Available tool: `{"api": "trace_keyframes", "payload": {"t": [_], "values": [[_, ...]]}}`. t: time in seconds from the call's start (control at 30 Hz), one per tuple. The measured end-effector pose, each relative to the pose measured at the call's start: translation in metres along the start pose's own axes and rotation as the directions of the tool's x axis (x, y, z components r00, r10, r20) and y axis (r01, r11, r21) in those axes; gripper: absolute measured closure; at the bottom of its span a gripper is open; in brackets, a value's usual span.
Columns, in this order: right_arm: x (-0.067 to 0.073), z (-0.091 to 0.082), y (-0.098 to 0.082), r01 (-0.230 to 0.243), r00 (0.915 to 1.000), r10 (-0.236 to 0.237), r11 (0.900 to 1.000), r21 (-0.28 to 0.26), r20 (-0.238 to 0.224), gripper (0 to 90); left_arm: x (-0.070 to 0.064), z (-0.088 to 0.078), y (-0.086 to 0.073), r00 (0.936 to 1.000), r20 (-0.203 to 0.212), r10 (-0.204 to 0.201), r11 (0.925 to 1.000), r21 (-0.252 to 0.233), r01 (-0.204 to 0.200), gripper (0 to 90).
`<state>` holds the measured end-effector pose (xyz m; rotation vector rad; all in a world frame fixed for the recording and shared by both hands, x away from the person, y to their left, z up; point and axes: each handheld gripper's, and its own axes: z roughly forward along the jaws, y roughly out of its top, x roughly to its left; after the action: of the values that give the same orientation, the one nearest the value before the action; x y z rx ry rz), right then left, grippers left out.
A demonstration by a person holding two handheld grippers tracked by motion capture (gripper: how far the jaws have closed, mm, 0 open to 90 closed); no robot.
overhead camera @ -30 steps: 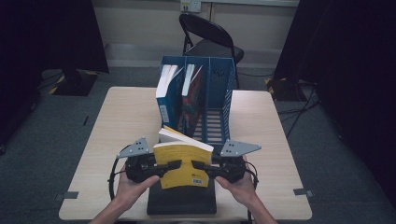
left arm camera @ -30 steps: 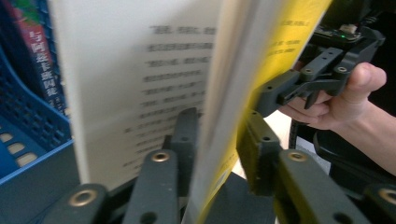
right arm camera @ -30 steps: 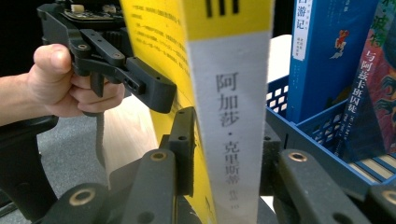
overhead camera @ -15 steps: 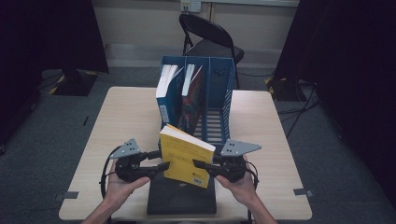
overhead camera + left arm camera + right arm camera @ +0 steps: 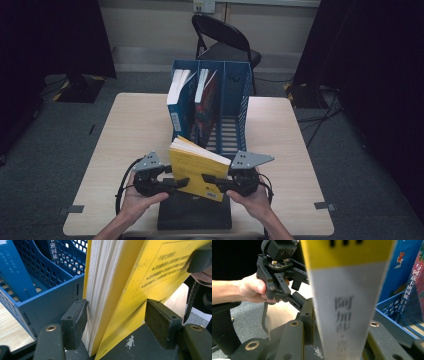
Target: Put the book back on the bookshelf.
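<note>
High view, frame centre: pale wooden worktop (image 5: 125, 125), with a blue slotted file rack (image 5: 235, 95) standing at its middle. Rack's left two slots each hold a book, a blue book (image 5: 181, 107) and a dark red book (image 5: 206, 107); the right slot looks vacant.

Lower centre of frame: yellow book (image 5: 197, 172), propped upright and tilted, page edges up, over a black book (image 5: 195, 215) lying flat at the near edge. It sits just in front of the rack, not yet in any slot.

Left tongs (image 5: 176, 183) have just been opening. In the left gripper view they stand spread, with the yellow book (image 5: 140, 277) between them: one pad rests against the page block, the other pad stands clear of the cover. Right tongs (image 5: 210, 179) pinch the book's spine edge, which carries the weight.

Judgement: lift from the stack done, book stood on end; left is the carry forward and down into the free right slot.

Book itself: bright yellow cover with printed black text, cream pages, spine white below a yellow band. Paperback, moderately thick, unbent.
</note>
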<state>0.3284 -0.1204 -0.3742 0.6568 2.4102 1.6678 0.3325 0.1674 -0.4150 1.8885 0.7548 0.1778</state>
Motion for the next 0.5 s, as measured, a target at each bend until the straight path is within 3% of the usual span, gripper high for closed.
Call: {"api": "trace_keyframes", "payload": {"t": [0.07,0.37,0.5], "values": [[-0.0001,0.0016,0.0000,0.004,1.0000,-0.004,1.000,0.000,-0.008,69.6,0.0005,-0.0011,-0.0010,0.9999,0.007,-0.007,1.0000,-0.004,0.007,41.3],[0.0009,0.0095,-0.0013,0.004,0.9999,-0.004,1.000,-0.022,-0.010,67.8,-0.0042,-0.0036,-0.0016,0.9999,-0.014,-0.003,1.0000,0.007,0.003,44.5],[-0.0003,0.0106,-0.0024,0.004,0.9998,-0.004,1.000,-0.028,-0.019,71.0,-0.0036,-0.0050,-0.0012,1.0000,-0.005,-0.002,0.9999,0.017,0.002,44.4]]}}
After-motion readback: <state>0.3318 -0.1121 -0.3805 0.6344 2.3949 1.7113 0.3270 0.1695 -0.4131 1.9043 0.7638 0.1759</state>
